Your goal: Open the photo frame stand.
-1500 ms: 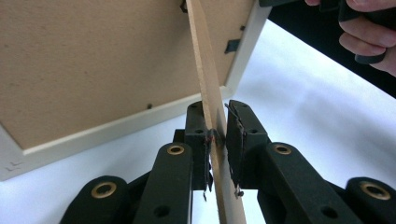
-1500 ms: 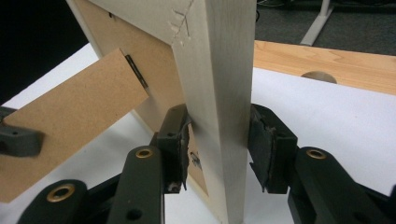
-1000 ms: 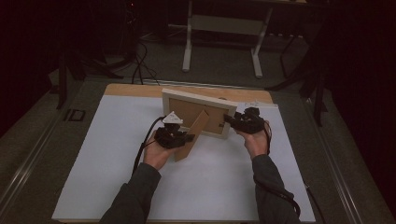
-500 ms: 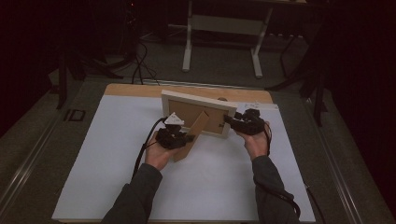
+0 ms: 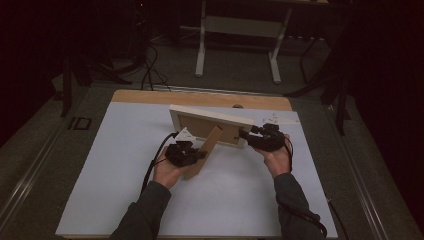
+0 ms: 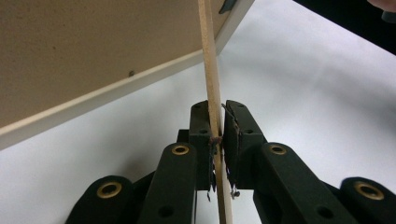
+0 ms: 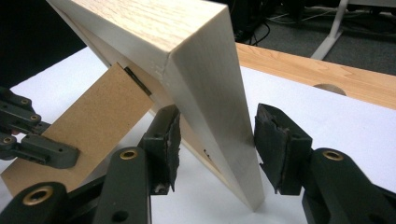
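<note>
So your left hand-held gripper [image 6: 217,133] is clamped tight on the thin brown fibreboard easel leg [image 6: 211,70] of the pale wooden picture frame [image 5: 210,119], which stands on the white worktop [image 5: 115,150]. Your right hand-held gripper [image 7: 217,151] straddles the frame's end edge, jaws spread, not quite pinching it.

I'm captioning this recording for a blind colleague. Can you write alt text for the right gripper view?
The right gripper straddles the side edge of a pale wooden picture frame standing on a white table sheet, its jaws close on either side. Behind the frame, a brown easel stand angles down, with the left gripper holding it.
</note>
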`<control>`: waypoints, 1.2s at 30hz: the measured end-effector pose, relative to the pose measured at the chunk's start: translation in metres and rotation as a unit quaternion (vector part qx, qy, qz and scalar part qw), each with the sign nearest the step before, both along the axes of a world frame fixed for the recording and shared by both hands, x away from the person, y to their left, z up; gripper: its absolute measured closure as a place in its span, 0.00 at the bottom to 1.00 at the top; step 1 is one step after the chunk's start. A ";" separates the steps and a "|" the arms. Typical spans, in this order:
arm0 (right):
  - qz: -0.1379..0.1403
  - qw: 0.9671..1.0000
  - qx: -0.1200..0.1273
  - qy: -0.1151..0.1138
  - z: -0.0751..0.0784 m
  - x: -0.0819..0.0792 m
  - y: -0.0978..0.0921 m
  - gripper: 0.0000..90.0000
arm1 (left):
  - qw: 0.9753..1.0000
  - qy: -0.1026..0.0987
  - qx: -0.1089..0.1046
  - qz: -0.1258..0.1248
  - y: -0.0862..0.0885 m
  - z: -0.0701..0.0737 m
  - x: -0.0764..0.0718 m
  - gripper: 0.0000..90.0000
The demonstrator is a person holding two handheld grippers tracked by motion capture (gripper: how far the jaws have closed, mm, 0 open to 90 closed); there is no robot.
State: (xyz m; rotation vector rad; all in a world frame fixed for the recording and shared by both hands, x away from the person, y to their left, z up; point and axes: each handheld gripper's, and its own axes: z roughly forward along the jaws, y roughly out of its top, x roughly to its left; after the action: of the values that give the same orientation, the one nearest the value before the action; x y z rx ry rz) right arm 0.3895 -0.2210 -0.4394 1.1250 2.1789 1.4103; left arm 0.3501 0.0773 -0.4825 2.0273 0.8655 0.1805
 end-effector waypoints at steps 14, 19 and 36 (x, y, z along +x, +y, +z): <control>0.017 1.000 -0.014 -0.012 -0.003 -0.013 0.001 0.55 | 1.000 0.006 0.004 -0.001 0.001 -0.011 -0.005 0.93; 0.025 0.999 -0.022 -0.017 -0.003 -0.016 0.001 0.55 | 1.000 0.011 0.005 -0.002 0.002 -0.014 -0.006 0.94; 0.022 0.999 -0.025 -0.004 -0.016 -0.018 -0.008 0.56 | 1.000 0.011 -0.009 0.001 0.004 -0.012 -0.006 0.78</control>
State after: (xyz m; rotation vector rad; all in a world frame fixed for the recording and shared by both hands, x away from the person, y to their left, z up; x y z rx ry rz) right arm 0.3713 -0.2288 -0.4552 1.0581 2.2325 1.3680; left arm 0.3437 0.0817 -0.4948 2.0141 0.8805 0.1520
